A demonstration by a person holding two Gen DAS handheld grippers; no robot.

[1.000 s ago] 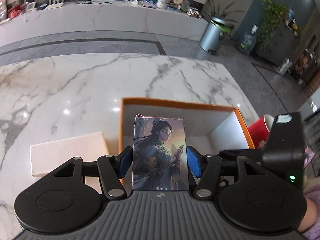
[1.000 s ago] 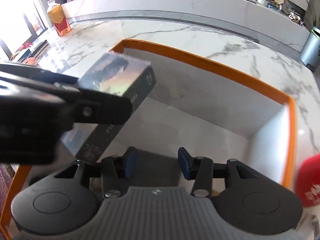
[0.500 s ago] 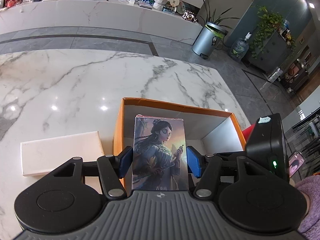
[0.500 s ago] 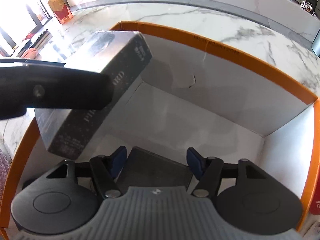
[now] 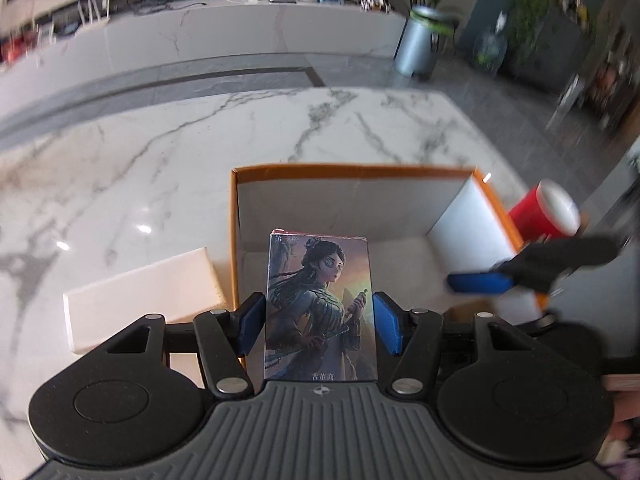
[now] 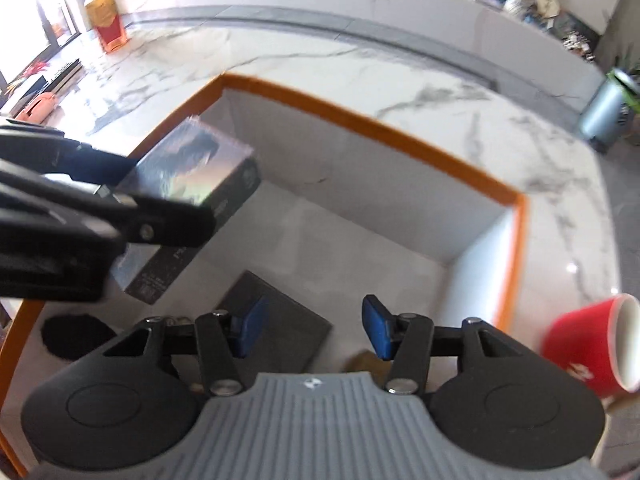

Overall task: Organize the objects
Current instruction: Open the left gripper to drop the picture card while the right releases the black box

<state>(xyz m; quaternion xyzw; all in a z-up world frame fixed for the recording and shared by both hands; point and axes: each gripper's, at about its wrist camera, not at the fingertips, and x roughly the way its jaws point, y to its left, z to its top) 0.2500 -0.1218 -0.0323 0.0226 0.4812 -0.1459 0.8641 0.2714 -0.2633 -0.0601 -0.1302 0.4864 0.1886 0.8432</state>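
Observation:
My left gripper [image 5: 320,330] is shut on a card box [image 5: 320,304] printed with a painted figure and holds it above the near left part of an orange-rimmed carton [image 5: 352,170]. In the right wrist view that card box [image 6: 192,180] hangs tilted over the carton's left wall [image 6: 192,100], with a left finger [image 6: 168,228] across it. My right gripper [image 6: 312,330] is over the carton's near side. Its jaws are closing with nothing between the pads. A dark flat item [image 6: 288,312] lies on the carton floor below it.
A flat white box [image 5: 140,292] lies on the marble table left of the carton. A red cup [image 6: 588,348] stands by the carton's right wall. A black round thing [image 6: 72,336] sits in the carton's near left corner. An orange drink carton [image 6: 106,20] stands at the far left.
My right gripper has lifted away from the carton floor, and the dark flat item stays lying there. The left gripper has shifted slightly, still holding the card box.

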